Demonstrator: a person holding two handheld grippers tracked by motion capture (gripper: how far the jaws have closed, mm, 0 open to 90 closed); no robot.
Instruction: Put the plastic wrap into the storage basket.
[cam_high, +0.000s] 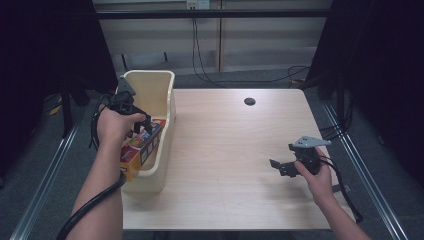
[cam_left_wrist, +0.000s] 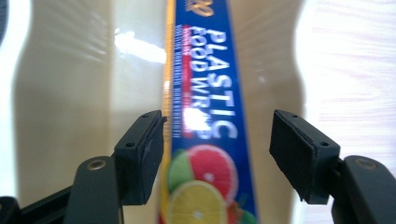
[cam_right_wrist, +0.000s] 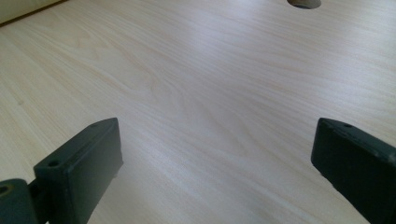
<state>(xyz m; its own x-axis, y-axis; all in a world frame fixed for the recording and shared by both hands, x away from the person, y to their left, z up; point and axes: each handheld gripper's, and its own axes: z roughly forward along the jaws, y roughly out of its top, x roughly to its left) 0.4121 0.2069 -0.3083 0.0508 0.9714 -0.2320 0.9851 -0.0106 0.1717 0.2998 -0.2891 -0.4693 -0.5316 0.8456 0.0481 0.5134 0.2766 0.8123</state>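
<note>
My left gripper (cam_high: 141, 125) at left of high view, over cream bin (cam_high: 165, 82). Plastic wrap box (cam_high: 142, 147) lies inside bin, slanted, near end up on bin's near rim, lower left of frame. Left gripper view: box (cam_left_wrist: 205, 121) runs up centre between my jaws; left pad right at box edge, right pad clear of it, jaws apart, no clamp. My right gripper (cam_high: 281, 167) at lower right, low over bare table (cam_high: 230, 150), jaws wide apart, nothing between.

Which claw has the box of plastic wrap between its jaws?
The left claw, over the cream bin. The plastic wrap box sits between its jaws. The right claw has bare table between its jaws.
</note>
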